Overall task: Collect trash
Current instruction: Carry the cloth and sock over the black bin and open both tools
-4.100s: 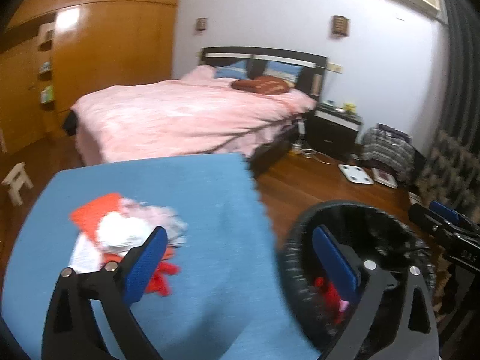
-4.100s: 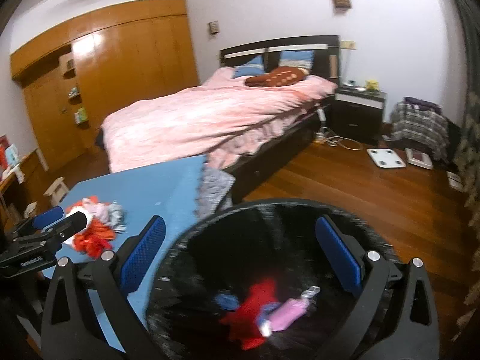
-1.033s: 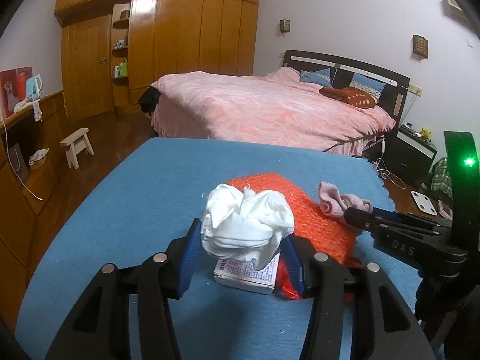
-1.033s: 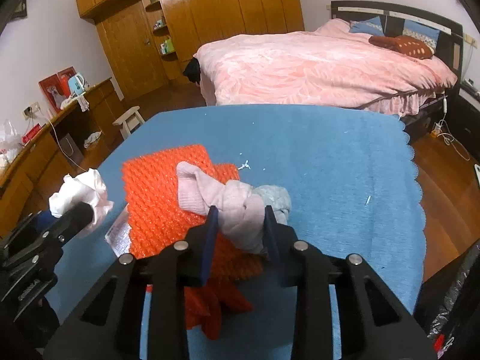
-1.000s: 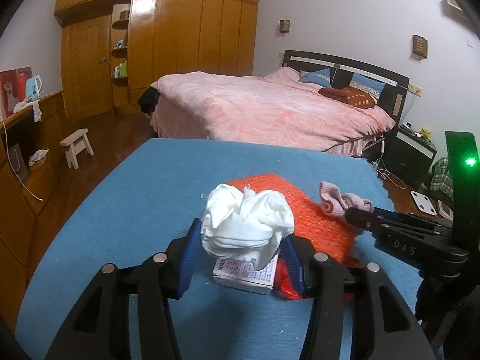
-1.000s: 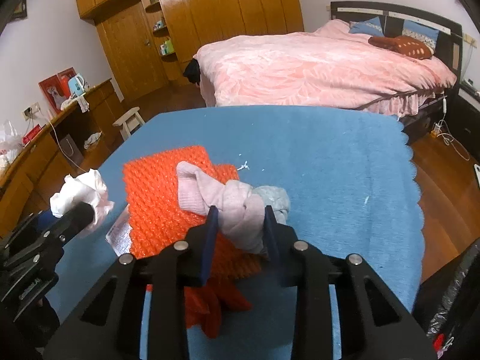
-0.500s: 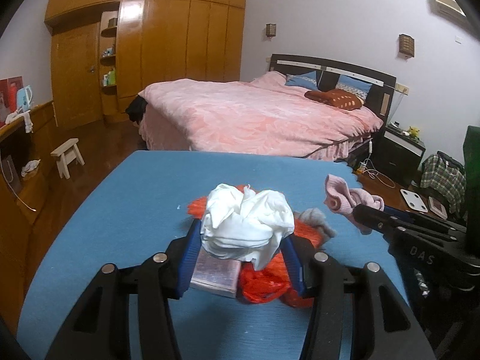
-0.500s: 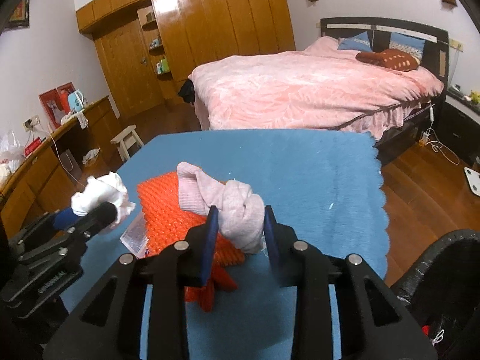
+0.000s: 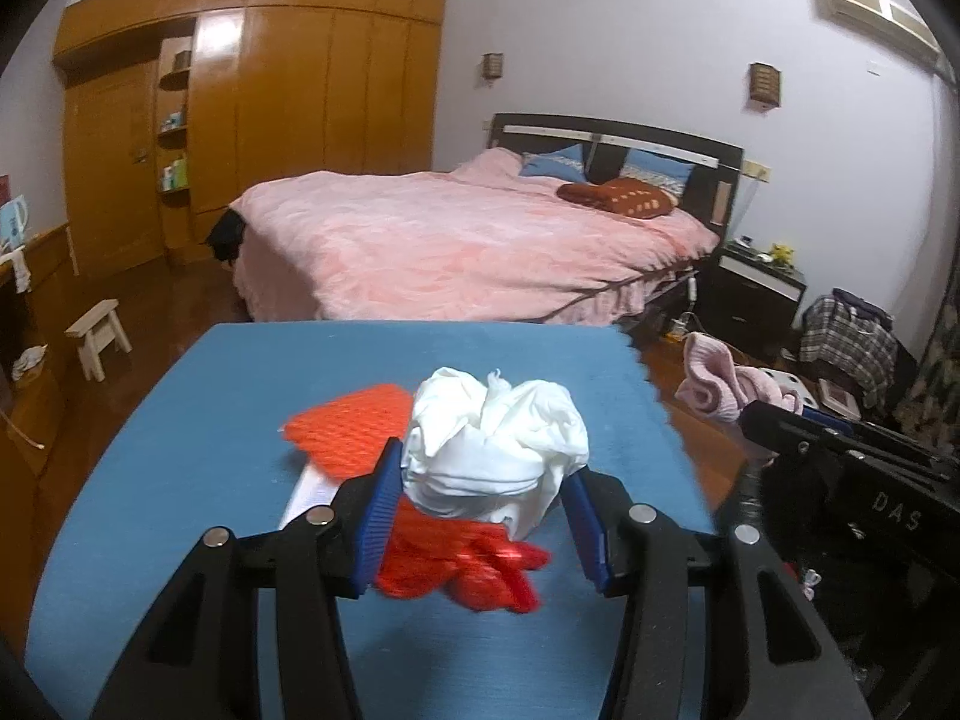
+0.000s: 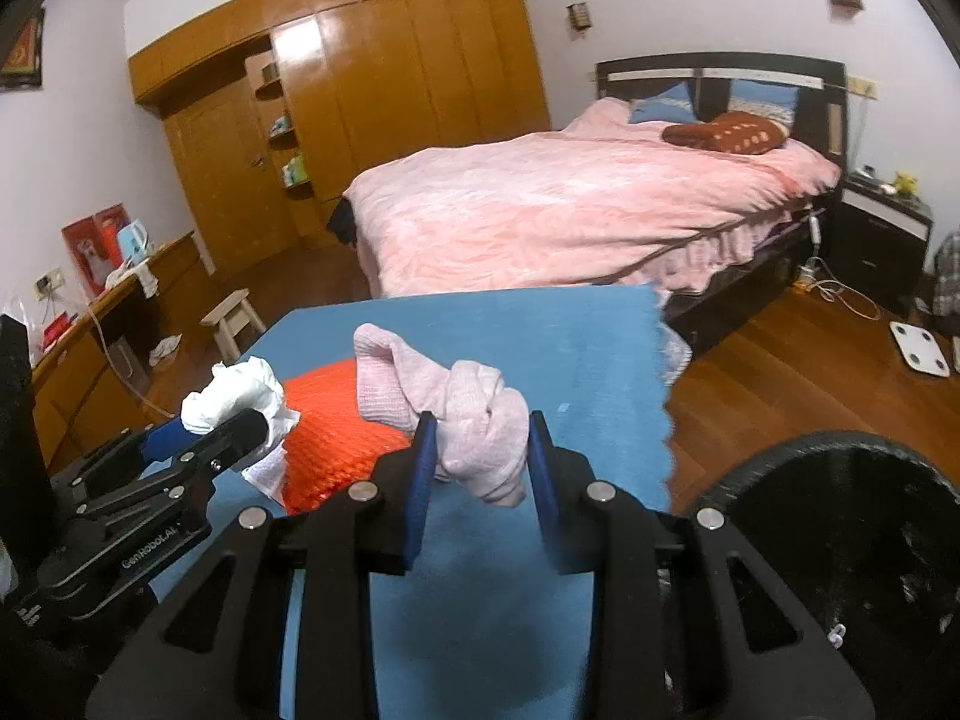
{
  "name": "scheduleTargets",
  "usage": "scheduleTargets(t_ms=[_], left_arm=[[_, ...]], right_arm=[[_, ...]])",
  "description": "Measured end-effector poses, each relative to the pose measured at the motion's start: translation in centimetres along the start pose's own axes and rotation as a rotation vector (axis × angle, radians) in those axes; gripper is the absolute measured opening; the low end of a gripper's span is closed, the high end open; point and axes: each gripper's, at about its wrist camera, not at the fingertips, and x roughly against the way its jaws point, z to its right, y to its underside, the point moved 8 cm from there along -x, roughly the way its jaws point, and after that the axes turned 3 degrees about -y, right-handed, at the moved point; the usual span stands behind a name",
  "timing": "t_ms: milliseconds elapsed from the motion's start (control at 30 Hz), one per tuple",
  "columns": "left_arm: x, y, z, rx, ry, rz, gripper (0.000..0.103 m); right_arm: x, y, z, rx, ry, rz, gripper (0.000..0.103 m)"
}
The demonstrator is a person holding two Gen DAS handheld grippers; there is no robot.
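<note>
Blue table (image 9: 180, 420) at frame centre: left gripper (image 9: 483, 507) clamps tissue (image 9: 492, 450), right gripper (image 10: 477, 468) clamps sock (image 10: 474, 420); red mesh (image 9: 348, 432) remains; bin (image 10: 852, 540) lower right awaits both.

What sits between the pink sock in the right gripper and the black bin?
Nothing visible does. The right gripper holds the pink sock above the blue table, and the black bin stands open past the table's right edge.

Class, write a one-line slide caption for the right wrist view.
Right claw grips a pink sock above the blue table, black bin nearby.
</note>
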Motion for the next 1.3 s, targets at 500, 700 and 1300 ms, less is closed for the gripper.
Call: scheduleTargets(t_ms=[500, 700, 1300], left_arm=[[1.5, -0.1, 10.7, -0.077, 0.185, -0.002, 0.051], [2.0, 0.1, 15.4, -0.113, 0.264, -0.004, 0.051], [2.1, 1.8, 26.6, -0.226, 0.432, -0.039, 0.058]], right_arm=[[8.7, 2.1, 8.3, -0.048, 0.158, 0.049, 0.029], [11.5, 3.4, 12.5, -0.089, 0.24, 0.054, 0.029], [16.1, 7.1, 20.7, -0.173, 0.392, 0.062, 0.033]])
